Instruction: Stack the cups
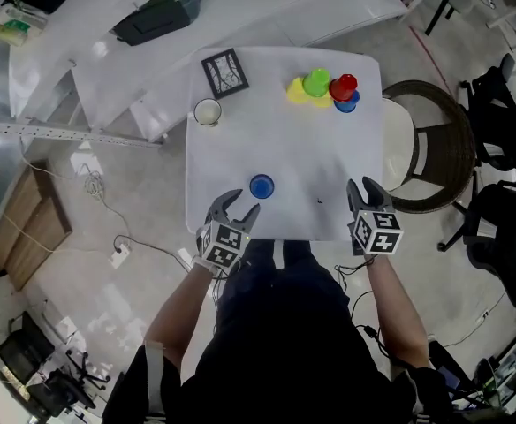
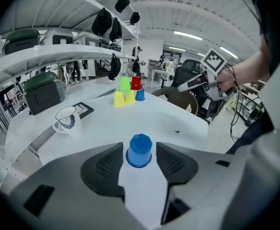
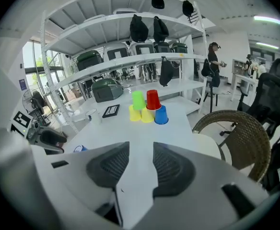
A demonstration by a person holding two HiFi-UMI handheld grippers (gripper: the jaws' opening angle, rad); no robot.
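Location: lone blue cup (image 1: 261,186) stands upside down at about 7 o'clock on the white tabletop (image 1: 320,162), close to the near edge.
Other cups: cluster (image 1: 322,90) at 12 to 1 o'clock holds two yellow cups and a second blue one on the tabletop, with a green and a red cup raised on top of them.
Left jaws: left gripper (image 1: 240,203) is spread wide, with the lone blue cup just at its tips. The ribbed pads flank the cup without pressing it, so it is not gripped yet.
Right jaws: right gripper (image 1: 361,186) is at 5 o'clock, parted, with only bare tabletop between its jaws.
Handling: the cup is probably thin, light plastic that tips or skids at a nudge. Its wall likely flexes under a hard squeeze, so a gentle close suits it.
Hold point: across the tapered side wall, mid-height or nearer the wider rim at the bottom. The narrow faceted base on top offers less to bite.
Shape: a tapered cone with a flat top that looks many-sided.
Surface: smooth, slightly glossy plastic, likely slippery, though the ribbed pads should help.
Tabletop: plain, matte and hard.
Bystanders: white mug (image 1: 208,111) at 10 o'clock and dark framed square (image 1: 225,71) at 11 o'clock, both well apart from the cups.
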